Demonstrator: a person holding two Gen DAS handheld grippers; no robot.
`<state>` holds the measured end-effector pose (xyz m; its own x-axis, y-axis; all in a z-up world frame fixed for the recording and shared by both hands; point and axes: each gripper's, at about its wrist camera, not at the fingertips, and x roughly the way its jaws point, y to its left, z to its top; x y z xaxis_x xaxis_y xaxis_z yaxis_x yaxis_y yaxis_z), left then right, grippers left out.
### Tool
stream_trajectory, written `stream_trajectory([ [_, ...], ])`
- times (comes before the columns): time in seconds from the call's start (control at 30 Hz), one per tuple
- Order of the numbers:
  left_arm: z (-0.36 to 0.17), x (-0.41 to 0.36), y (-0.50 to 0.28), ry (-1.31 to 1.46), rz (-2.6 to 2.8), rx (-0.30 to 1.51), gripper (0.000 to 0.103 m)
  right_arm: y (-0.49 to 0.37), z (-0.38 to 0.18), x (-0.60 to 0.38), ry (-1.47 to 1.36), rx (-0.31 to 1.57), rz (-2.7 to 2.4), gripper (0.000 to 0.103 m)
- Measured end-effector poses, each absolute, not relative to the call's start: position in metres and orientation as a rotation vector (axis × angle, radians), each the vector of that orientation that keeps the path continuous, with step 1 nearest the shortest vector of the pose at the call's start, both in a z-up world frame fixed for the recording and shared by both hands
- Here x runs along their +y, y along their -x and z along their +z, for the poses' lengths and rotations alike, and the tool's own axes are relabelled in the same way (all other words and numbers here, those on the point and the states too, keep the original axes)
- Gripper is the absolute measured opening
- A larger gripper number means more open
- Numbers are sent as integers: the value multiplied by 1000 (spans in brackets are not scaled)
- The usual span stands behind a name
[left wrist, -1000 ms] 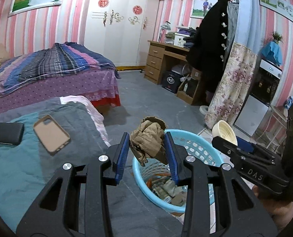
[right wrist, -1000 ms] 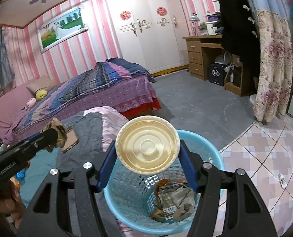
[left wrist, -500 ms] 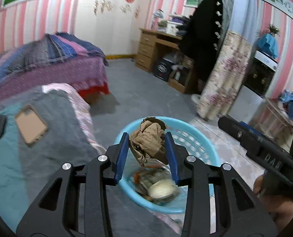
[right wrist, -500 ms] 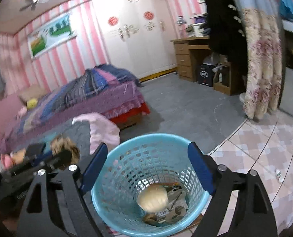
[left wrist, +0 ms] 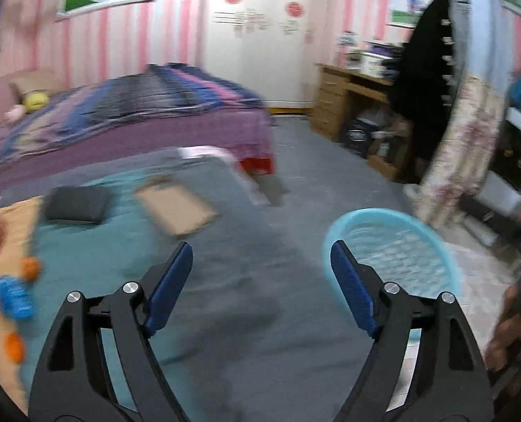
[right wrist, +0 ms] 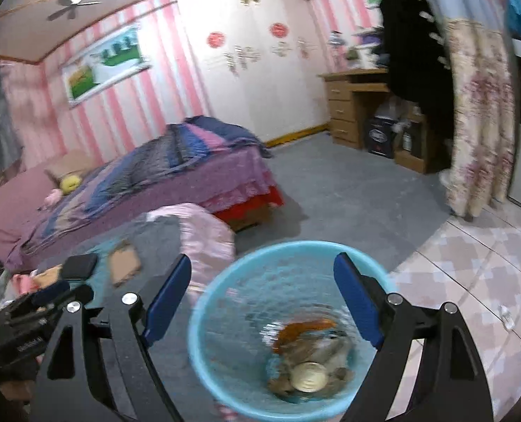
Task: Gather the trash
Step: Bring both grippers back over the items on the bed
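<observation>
Brown wad dropped into blue basket (right wrist: 204, 320) | left gripper (left wrist: 260, 267) just opened, empty | right gripper (right wrist: 262, 279) wide, empty

Dim indoor light with ceiling glare, heavy motion blur, and fisheye bending with dark corners.

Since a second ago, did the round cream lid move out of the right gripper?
Yes. The round cream lid dropped from the right gripper, whose jaws just opened, into the blue plastic basket and lies at its bottom among the trash.
</observation>
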<state>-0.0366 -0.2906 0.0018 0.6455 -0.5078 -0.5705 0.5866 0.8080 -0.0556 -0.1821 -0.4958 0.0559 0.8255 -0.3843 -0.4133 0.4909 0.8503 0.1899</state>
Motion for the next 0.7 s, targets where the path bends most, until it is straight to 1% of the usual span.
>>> stream_trajectory([
  [0.17,6,-199,10,-173,-404,560,80,154,60,-443,-250,372,-298,82],
  [0.27,-4,-139,-10,-118,-250,560,80,140,57,-413,-235,392,-235,82],
  [0.43,-28,-78,-40,-111,-142,611,79,119,50,-357,-196,427,-169,82],
  [0.53,-42,-58,-53,-57,-160,643,79,104,47,-326,-135,436,-148,82],
  [0.63,-59,-60,-60,-94,-177,667,78,90,47,-293,-63,444,-150,82],
  [0.7,-67,-67,-65,-107,-189,677,78,79,46,-280,-70,445,-120,82],
])
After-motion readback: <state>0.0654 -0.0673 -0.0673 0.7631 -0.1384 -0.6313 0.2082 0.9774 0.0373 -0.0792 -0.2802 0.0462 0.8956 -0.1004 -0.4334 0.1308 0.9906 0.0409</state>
